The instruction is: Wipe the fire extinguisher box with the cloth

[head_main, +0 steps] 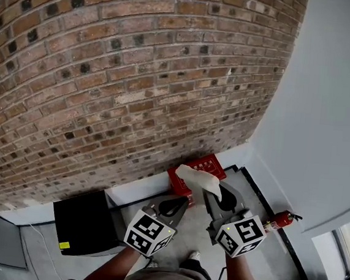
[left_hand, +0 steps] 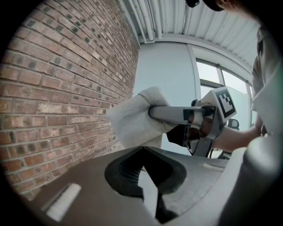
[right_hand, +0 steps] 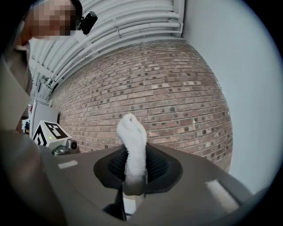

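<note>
The red fire extinguisher box (head_main: 204, 165) stands on the floor against the brick wall (head_main: 126, 70). A white cloth (head_main: 199, 180) hangs over it, pinched in my right gripper (head_main: 211, 194), which is shut on the cloth's lower end. The right gripper view shows that cloth (right_hand: 131, 143) rising as a folded strip from between the jaws of the right gripper (right_hand: 132, 176). My left gripper (head_main: 176, 205) is held beside it to the left, shut with nothing in it. In the left gripper view the left gripper (left_hand: 142, 153) points at the cloth (left_hand: 135, 119) and the right gripper (left_hand: 172, 114).
A black cabinet (head_main: 84, 223) stands on the floor at the left by the wall. A red fire extinguisher (head_main: 281, 220) lies at the right along a dark floor strip. A pale grey wall (head_main: 332, 108) closes the right side. My shoes (head_main: 193, 255) show below.
</note>
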Available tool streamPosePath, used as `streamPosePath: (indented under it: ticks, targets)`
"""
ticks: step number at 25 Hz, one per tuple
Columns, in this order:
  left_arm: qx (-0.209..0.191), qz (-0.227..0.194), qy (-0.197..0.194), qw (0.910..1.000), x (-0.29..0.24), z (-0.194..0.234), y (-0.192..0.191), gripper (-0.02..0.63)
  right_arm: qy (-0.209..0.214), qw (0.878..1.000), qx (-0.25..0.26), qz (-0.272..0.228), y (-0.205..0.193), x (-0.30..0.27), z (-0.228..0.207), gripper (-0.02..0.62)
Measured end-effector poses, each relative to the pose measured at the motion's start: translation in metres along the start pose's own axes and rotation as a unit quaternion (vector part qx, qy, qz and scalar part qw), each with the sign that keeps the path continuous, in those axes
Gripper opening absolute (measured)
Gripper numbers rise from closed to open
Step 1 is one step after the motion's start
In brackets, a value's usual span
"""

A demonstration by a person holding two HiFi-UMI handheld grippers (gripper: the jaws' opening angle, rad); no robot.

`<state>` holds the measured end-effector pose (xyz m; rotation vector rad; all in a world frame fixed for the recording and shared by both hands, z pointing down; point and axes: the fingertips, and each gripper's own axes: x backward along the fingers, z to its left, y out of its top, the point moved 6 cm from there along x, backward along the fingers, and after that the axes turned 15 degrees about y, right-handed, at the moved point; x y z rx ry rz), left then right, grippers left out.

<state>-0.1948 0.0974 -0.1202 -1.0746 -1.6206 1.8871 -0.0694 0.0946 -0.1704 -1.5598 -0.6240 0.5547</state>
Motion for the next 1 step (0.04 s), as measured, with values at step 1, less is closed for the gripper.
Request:
streamPosePath:
  ticks: [1]
  targets:
    - [0.0, 0.0, -0.001, 1.0, -0.0002, -0.0006, 0.0006, 0.0, 0.0, 1.0, 0.0, 0.0, 0.0004, 0.0002, 0.0, 0.08]
